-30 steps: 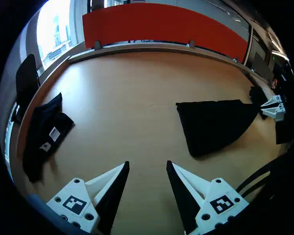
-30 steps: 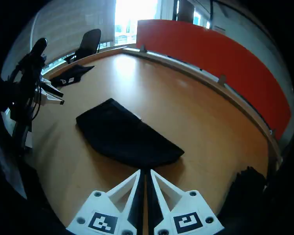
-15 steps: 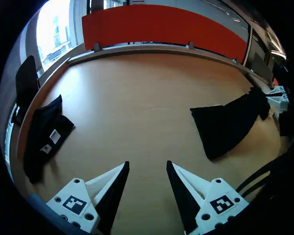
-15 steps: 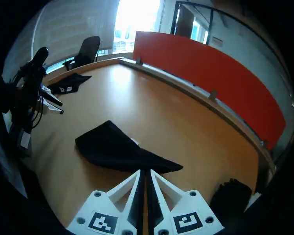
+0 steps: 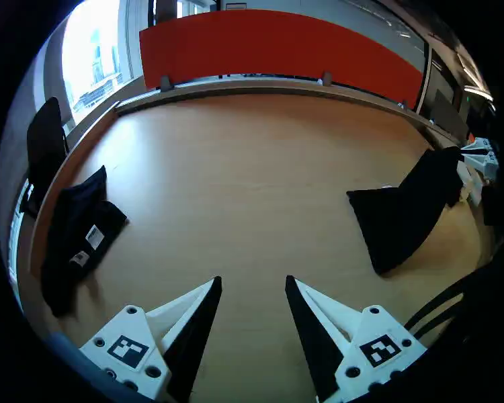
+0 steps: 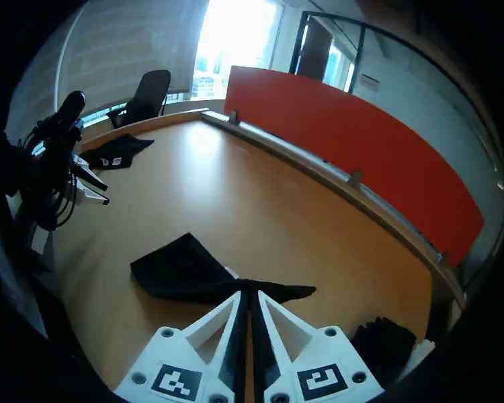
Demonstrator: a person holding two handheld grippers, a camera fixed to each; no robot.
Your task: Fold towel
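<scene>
Broad wooden desk point(image 5: 252, 168), red partition point(image 5: 272, 40) along its far edge, bright windows point(image 5: 91, 54), black office chair point(image 5: 44, 141)

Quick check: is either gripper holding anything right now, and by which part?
The right gripper is shut on the black towel, pinching it by one raised edge. The left gripper is open and holds nothing.

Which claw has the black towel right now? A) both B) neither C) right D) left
C: the right claw is shut on the black towel, holding one edge raised off the table; the left claw stands open, holding nothing.
</scene>
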